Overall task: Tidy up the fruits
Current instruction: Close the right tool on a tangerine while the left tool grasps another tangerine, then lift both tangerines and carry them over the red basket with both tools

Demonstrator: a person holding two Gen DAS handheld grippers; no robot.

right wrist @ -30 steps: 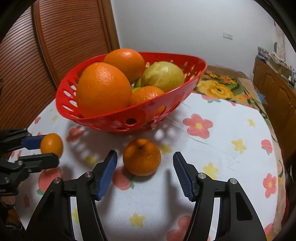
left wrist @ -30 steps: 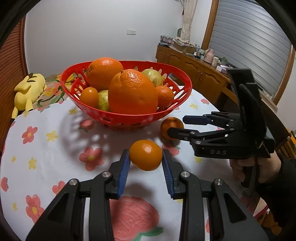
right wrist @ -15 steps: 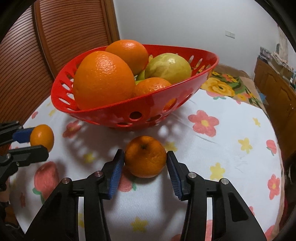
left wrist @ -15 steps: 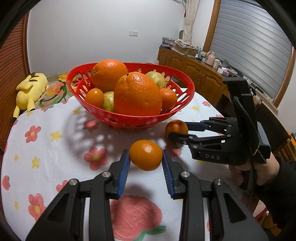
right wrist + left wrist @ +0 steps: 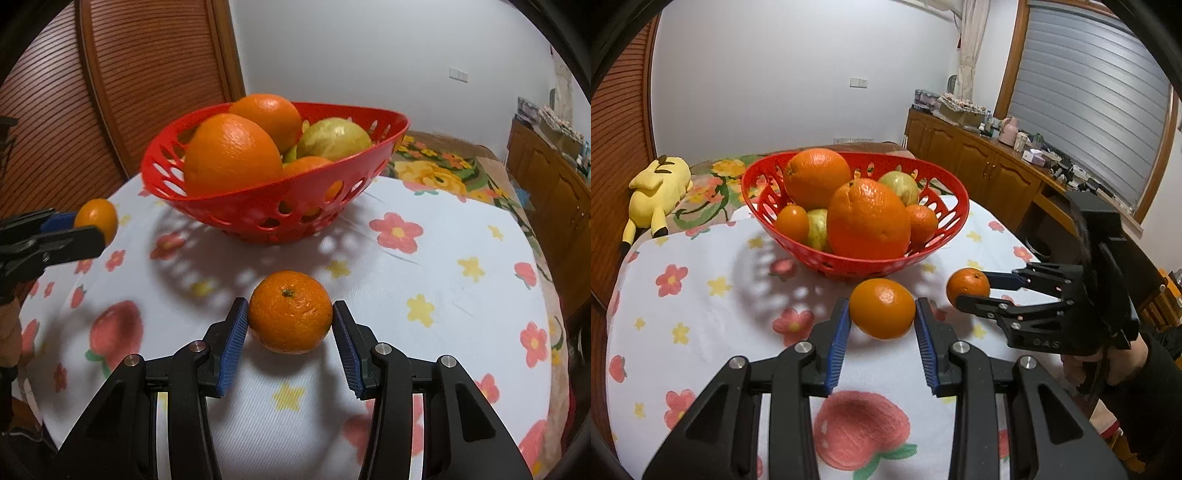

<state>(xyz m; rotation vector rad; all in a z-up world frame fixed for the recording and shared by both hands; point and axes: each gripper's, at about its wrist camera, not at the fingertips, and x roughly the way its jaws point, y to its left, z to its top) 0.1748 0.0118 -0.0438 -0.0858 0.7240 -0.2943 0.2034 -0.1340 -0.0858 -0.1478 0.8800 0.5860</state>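
A red basket [image 5: 945,236] [image 5: 258,206] holds several oranges, mandarins and greenish fruit. My left gripper [image 5: 882,325] is shut on a small mandarin [image 5: 882,308] and holds it above the tablecloth in front of the basket; it also shows at the left of the right wrist view [image 5: 96,218]. My right gripper [image 5: 290,325] is shut on a second mandarin [image 5: 290,312] with a stem on top, held a little above the cloth; it also shows in the left wrist view [image 5: 967,286].
The round table has a white floral cloth [image 5: 701,314]. A yellow plush toy [image 5: 653,192] lies at the far left. Wooden cabinets [image 5: 990,173] stand at the right, a slatted wooden door [image 5: 110,92] at the left.
My right gripper has closed on its mandarin and lifted it a little. My left gripper has risen with its mandarin, backing away from the basket.
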